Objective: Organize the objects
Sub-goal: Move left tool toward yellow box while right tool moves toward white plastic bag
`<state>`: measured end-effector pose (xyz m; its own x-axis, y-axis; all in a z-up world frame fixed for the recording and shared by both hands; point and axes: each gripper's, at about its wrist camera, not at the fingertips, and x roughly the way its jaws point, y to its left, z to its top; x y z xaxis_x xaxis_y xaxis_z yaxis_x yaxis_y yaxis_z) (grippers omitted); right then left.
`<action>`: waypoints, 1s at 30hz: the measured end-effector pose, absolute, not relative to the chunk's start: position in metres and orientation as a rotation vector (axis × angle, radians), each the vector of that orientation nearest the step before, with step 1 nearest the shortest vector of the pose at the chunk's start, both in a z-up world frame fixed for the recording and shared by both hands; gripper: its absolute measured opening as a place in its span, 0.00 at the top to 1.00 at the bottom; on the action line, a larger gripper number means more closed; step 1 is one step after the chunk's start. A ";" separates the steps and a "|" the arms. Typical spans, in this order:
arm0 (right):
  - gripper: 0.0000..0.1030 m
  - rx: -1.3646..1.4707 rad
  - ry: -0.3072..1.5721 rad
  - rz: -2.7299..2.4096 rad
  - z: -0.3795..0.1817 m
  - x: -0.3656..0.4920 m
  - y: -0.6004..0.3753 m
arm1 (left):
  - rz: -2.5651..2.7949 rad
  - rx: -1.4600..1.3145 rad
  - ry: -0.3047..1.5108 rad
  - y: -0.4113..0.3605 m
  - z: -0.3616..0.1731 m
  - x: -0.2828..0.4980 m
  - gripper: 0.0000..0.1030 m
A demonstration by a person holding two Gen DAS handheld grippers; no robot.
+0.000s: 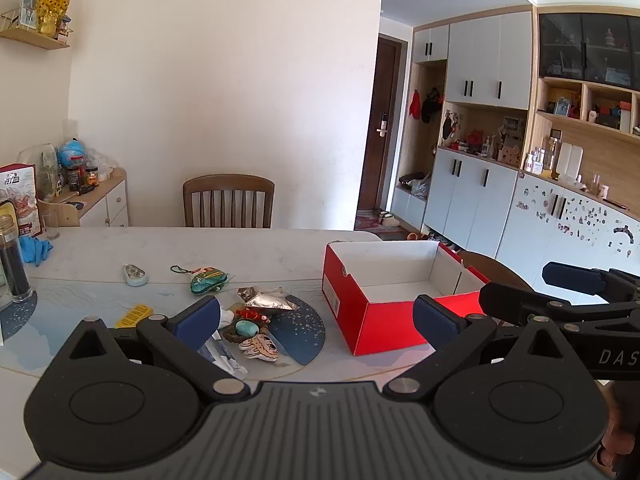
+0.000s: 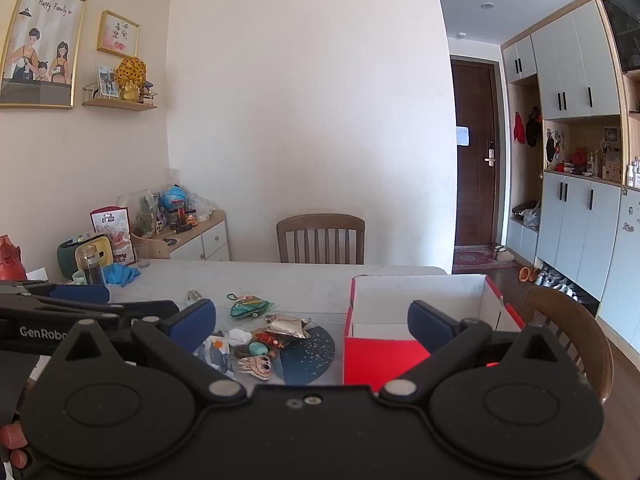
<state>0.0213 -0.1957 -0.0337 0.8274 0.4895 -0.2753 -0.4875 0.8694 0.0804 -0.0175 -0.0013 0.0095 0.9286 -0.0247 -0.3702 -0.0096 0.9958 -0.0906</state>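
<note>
a loose heap of small objects lies at the lower middle of the frame on the pale marble desk (image 1: 248,248): a crumpled silver foil packet (image 1: 266,299), a small red trinket (image 1: 251,315) just below it, a turquoise stone (image 1: 245,328) resting on a brown cord, and a flat cartoon-face charm (image 1: 259,347) lowest of all, its edge on a dark blue round mat (image 1: 304,336). a white packet with blue print (image 1: 224,354) lies at the left of the heap, partly hidden by a claw finger. above the heap and apart from it sit a green embroidered pouch (image 1: 208,280) with a dark loop, a pale blue oval case (image 1: 135,275) further left, and a yellow ridged piece (image 1: 134,316) toward the lower left.

to the right of the heap stands a red shoebox (image 1: 380,320) with a white inside, its top uncovered and nothing visible in it; its near left corner is just beside the mat.

the left claw (image 1: 316,322) hangs above the desk with its blue-padded fingers spread wide, pinching nothing. the right claw (image 2: 312,326) is likewise spread and holds nothing, with the heap and the box's near wall showing between its fingers.

at the left edge of the frame lie blue gloves (image 1: 34,249) beside a dark glass jar (image 1: 12,268). a wooden chair (image 1: 229,202) stands behind the desk against the wall.
</note>
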 end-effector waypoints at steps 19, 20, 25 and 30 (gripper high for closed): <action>0.01 0.000 0.284 0.545 -0.033 0.021 -0.189 | 0.009 -0.105 0.385 0.005 0.010 -0.017 0.00; 0.01 -0.001 0.285 0.544 -0.033 0.021 -0.188 | 0.012 -0.103 0.386 0.004 0.011 -0.017 0.00; 0.01 0.002 0.292 0.548 -0.035 0.024 -0.186 | 0.015 -0.110 0.390 0.007 0.009 -0.014 0.00; 0.01 -0.010 0.287 0.558 -0.035 0.029 -0.181 | 0.016 -0.110 0.394 0.012 0.007 -0.008 0.00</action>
